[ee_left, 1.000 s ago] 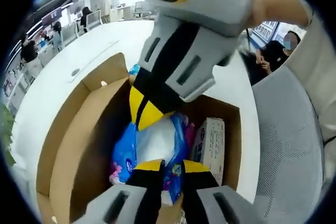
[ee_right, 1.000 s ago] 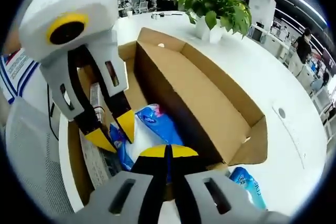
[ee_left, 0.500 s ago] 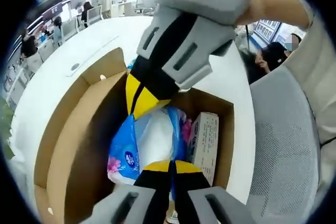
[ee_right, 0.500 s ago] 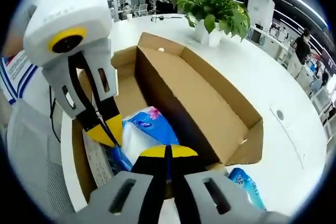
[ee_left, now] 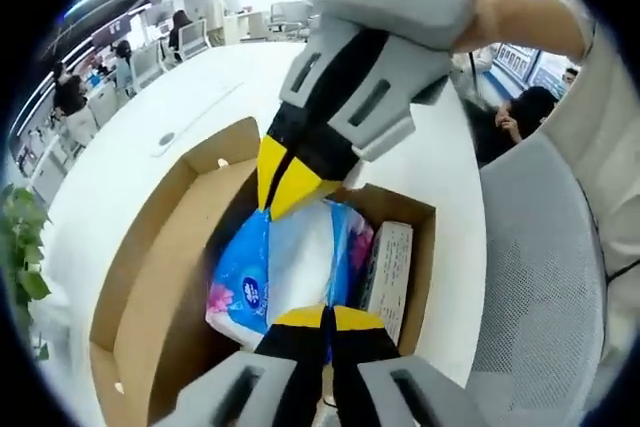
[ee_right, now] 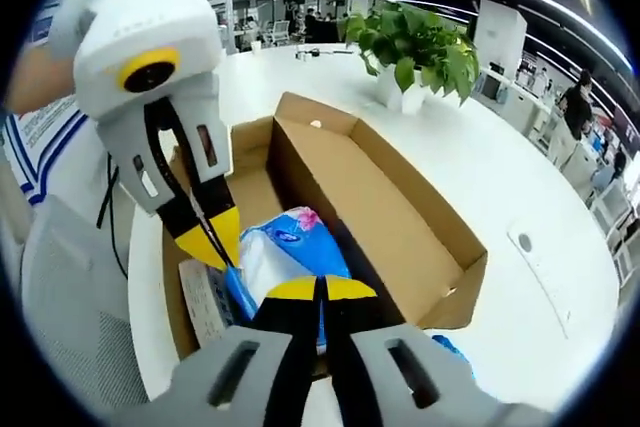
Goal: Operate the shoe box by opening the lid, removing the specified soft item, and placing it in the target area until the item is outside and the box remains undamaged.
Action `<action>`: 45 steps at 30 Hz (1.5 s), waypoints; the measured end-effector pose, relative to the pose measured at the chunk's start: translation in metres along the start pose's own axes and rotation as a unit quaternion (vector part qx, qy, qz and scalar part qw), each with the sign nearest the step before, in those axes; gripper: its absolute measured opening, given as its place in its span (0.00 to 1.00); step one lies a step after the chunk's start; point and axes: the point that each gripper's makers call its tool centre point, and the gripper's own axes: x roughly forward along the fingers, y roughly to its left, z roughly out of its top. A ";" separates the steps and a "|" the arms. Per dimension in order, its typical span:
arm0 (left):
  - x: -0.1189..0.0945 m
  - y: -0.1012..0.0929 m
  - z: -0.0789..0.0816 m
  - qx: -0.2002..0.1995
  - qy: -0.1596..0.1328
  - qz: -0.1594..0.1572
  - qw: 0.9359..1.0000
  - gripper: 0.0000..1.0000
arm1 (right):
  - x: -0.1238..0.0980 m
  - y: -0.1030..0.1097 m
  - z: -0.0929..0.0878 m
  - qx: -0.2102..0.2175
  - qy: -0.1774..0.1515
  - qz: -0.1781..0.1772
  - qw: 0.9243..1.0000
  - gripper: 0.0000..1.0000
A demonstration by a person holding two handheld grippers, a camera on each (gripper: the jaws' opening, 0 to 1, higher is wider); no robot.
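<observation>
A white table (ee_right: 470, 162) is seen carrying an open cardboard shoe box (ee_right: 390, 212), whose lid is folded back and rests on the surface. A potted plant (ee_right: 415, 42) in a white pot stands on the table beyond the box. A blue packet (ee_right: 455, 350) lies on the table just beside the box's near corner.

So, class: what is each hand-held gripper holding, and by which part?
Both grip the tissue pack: left hand-held gripper and right hand-held gripper at opposite ends.
</observation>
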 end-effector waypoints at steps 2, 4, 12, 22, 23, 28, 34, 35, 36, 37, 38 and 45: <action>-0.007 -0.001 0.005 0.005 -0.002 0.005 1.000 0.00 | -0.005 0.001 0.006 -0.002 -0.007 0.000 1.000 0.00; -0.013 0.000 0.009 0.009 -0.005 0.007 1.000 0.00 | -0.009 0.001 0.011 -0.005 -0.012 0.000 1.000 0.00; -0.037 -0.003 0.025 0.016 -0.014 0.021 1.000 0.00 | -0.027 0.003 0.028 -0.016 -0.031 0.003 0.999 0.00; -0.058 -0.018 0.052 0.011 -0.027 0.021 0.999 0.00 | -0.062 0.009 0.041 -0.037 -0.052 0.013 0.998 0.00; -0.058 -0.019 0.055 0.010 -0.027 0.020 0.999 0.00 | -0.065 0.010 0.041 -0.039 -0.052 0.014 0.998 0.00; -0.059 -0.029 0.073 0.010 -0.033 0.016 0.999 0.00 | -0.086 0.010 0.037 -0.050 -0.052 0.015 0.997 0.00; -0.055 -0.041 0.093 0.021 -0.039 0.006 0.999 0.00 | -0.108 0.006 0.028 -0.055 -0.051 0.012 0.997 0.00; -0.053 -0.044 0.098 0.025 -0.041 0.002 0.999 0.00 | -0.112 0.005 0.026 -0.055 -0.050 0.011 0.997 0.00; -0.052 -0.046 0.101 0.026 -0.042 0.000 0.999 0.00 | -0.115 0.004 0.024 -0.055 -0.049 0.010 0.997 0.00; -0.049 -0.049 0.106 0.029 -0.042 -0.002 0.999 0.00 | -0.120 0.003 0.021 -0.056 -0.048 0.009 0.997 0.00; -0.048 -0.050 0.108 0.031 -0.042 -0.004 0.999 0.00 | -0.123 0.002 0.019 -0.056 -0.048 0.008 0.997 0.00; -0.031 -0.067 0.137 0.050 -0.051 -0.027 0.997 0.00 | -0.149 -0.008 -0.003 -0.052 -0.039 -0.004 0.998 0.00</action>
